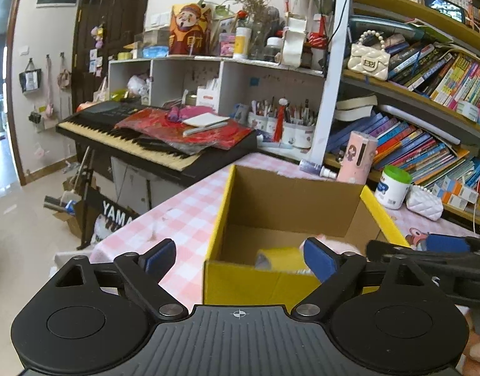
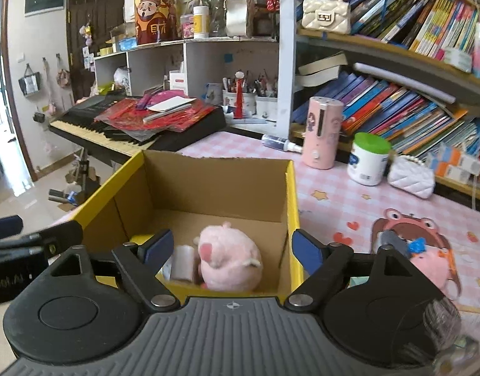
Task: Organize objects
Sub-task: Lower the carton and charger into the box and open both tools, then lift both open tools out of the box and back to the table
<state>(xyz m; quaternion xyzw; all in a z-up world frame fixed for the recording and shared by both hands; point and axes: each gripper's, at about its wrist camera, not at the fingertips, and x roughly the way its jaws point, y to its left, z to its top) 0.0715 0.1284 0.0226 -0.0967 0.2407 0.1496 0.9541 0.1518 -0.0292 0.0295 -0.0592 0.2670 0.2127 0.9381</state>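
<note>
Left wrist view: left claw (image 1: 238, 258) released, jaws spread wide, nothing between the blue pads. Straight ahead and slightly below, the cardboard box (image 1: 290, 194), open at the top, yellow outside, plain brown corrugated board inside. Down in the box, just beyond the right pad, a yellow roll (image 1: 283, 258) and a small part of something pink and furry. Under the box, a pink checked tablecloth (image 1: 189, 210), soft and thin. At the far right edge, part of the other claw, black with a blue pad.

Right wrist view: right claw (image 2: 236, 247) also released and empty, hanging over the near wall of the same box (image 2: 214, 181). Between and below the pads, the pink plush pig (image 2: 229, 258), round and fluffy, lying on the box floor; to its left a white cylinder-like item (image 2: 182, 263), not clear what. Further ahead to the right, on the cloth: a pink cylinder device (image 2: 322, 134), a white jar with green lid (image 2: 369, 158), a quilted white purse (image 2: 410, 177).

Judged step: the pig seems already placed. Next move probably needs pulling back and reaching for another object on the cloth; smooth hard jar likely easier to grip than the soft purse.
</note>
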